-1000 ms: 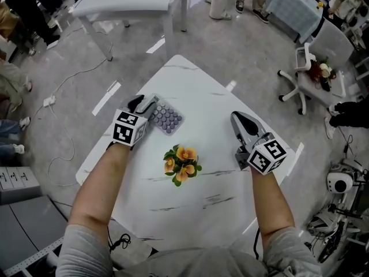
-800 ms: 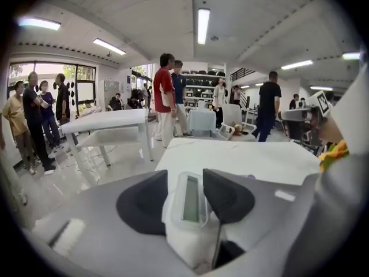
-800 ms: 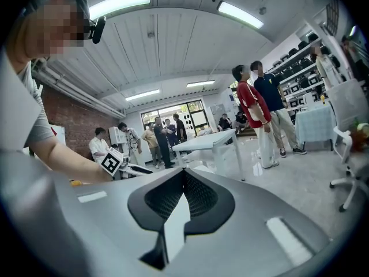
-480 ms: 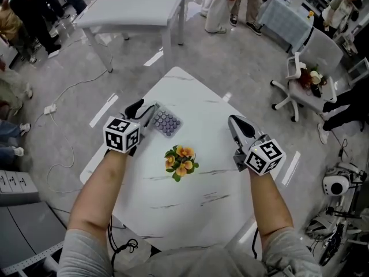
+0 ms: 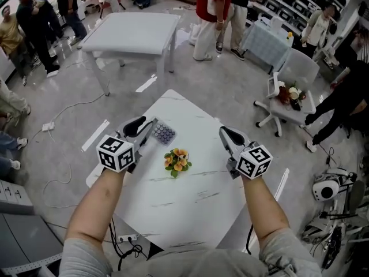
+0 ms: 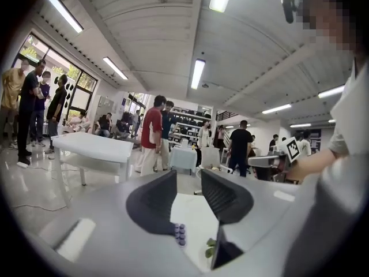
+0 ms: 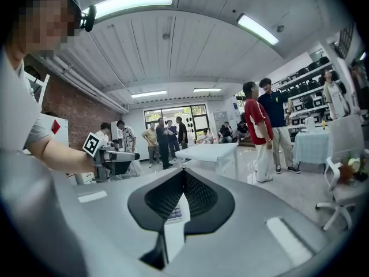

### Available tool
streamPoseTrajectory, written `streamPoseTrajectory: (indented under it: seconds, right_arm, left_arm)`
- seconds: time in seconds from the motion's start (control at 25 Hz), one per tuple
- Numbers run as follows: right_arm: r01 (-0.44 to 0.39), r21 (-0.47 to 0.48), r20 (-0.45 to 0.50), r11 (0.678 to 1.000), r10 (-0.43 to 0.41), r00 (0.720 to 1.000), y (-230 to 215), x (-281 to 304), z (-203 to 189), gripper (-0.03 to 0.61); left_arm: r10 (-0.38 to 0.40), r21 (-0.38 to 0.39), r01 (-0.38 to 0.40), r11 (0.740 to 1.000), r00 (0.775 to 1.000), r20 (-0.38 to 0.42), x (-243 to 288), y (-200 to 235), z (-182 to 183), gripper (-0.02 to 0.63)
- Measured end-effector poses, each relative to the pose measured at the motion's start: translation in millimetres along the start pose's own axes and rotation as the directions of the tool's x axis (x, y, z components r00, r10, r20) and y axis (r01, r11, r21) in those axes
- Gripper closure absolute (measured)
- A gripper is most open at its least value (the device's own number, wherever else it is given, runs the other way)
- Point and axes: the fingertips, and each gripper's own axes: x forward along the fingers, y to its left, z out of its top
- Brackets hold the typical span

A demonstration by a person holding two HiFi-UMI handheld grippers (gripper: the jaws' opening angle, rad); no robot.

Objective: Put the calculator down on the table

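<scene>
Calculator [image 5: 163,134] flat on table [image 5: 190,183], 3 o'clock of left claw [image 5: 140,126] (apart, just narrowing, empty). Likely light, rigid; pinch long edges. Right claw [image 5: 226,135] together.

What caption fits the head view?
Calculator on the white table beside orange flowers; left gripper empty, open jaws just narrowing; right gripper shut, empty.

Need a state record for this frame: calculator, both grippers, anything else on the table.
calculator: lies flat on the white table, far-left part, not held
left gripper: open; fingers have just been closing slightly, nothing between them; hovers beside the calculator
right gripper: shut, fingertips together, empty
flowers: small orange bunch, mid-table, between the two grippers
task: calculator appears already set down
</scene>
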Motion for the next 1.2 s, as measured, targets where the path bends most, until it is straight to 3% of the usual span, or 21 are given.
streamPoseTrajectory:
  seconds: [0.28,0.48,0.72,0.96,1.2]
  right_arm:
    - [0.032,0.001,-0.005,0.999,-0.032,0.999,60.3,-44.3,39.4,0.574]
    - [0.055,-0.006,0.025,0.998,-0.055,0.998,88.5,-87.4,62.4,0.574]
    - [0.005,-0.046,0.023,0.999,-0.004,1.000,95.6,-134.5,70.2,0.574]
    - [-0.078,-0.071,0.026,0.994,0.080,0.996,104.8,-183.1,68.2,0.574]
    - [-0.121,-0.037,0.034,0.992,0.122,0.992,135.4,-233.0,58.1,0.574]
  left_arm:
    - [-0.095,0.027,0.093,0.995,0.991,0.092,-76.2,-58.2,55.1,0.467]
    - [-0.128,0.039,0.124,0.991,0.984,0.126,-123.0,-103.4,70.2,0.480]
    - [-0.086,0.033,0.082,0.996,0.987,0.139,-165.0,-171.3,70.0,0.500]
    - [-0.004,-0.004,0.005,1.000,0.978,0.207,-207.4,-240.8,63.7,0.525]
    - [-0.001,-0.041,0.011,0.999,0.971,0.241,-240.6,-296.4,50.8,0.551]
